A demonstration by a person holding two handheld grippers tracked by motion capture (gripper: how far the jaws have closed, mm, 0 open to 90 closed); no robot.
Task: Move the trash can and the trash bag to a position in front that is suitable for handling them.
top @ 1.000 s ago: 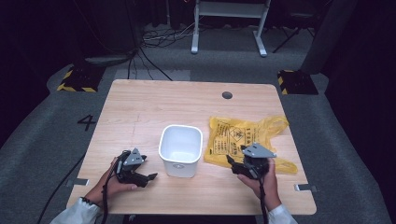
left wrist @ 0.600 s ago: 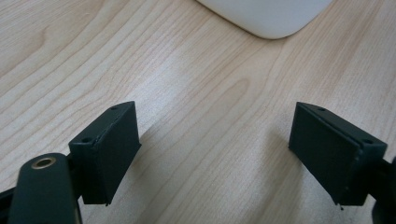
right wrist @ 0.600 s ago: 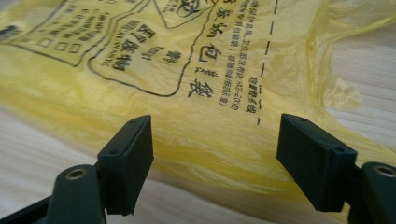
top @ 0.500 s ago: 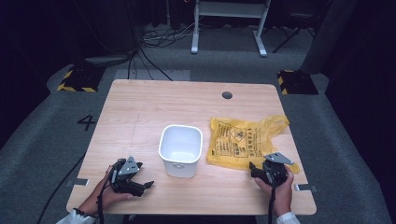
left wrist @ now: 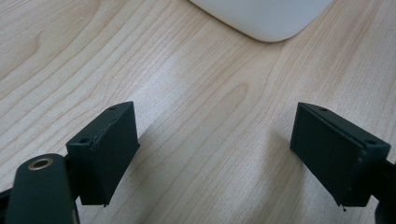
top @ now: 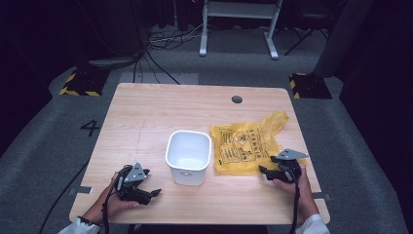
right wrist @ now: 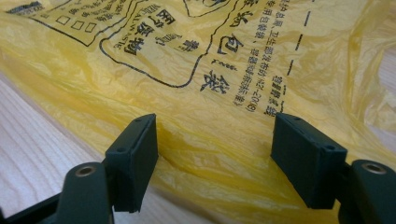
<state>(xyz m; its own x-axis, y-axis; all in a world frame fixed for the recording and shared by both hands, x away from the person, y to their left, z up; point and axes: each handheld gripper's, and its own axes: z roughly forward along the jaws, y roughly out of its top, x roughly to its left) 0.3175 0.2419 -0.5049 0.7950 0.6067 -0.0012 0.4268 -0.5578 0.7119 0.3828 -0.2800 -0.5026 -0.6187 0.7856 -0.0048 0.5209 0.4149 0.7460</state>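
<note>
**At the lower right of the table: right gripper squared up to the yellow bag's near edge**

In the right gripper view the jaws stand wide apart, nothing between them yet. The right gripper (right wrist: pixel 215 158) sits low over the wood, and the near hem of the yellow plastic bag (right wrist: pixel 219 70) lies directly ahead of the pads, running across the frame from jaw to jaw. Printed black text on the bag reads upside down from here, so the approach is from the bag's bottom side.

High view: right gripper (top: pixel 280 169) just touches or overlaps the bag's lower right corner; cannot tell which. The bag (top: pixel 246 144) lies flat, long axis roughly left to right, handles toward the upper right, its left edge just beside the white bin (top: pixel 189 156).

Left gripper (left wrist: pixel 229 154): jaws likewise spread and empty, bare table (top: pixel 146 112) beneath, bin corner at the upper frame edge. In the high view it (top: pixel 141 190) rests at lower left, apart from the bin.

Judgement: right hand is nearer the bag; a short forward push would put the hem between the pads.
</note>
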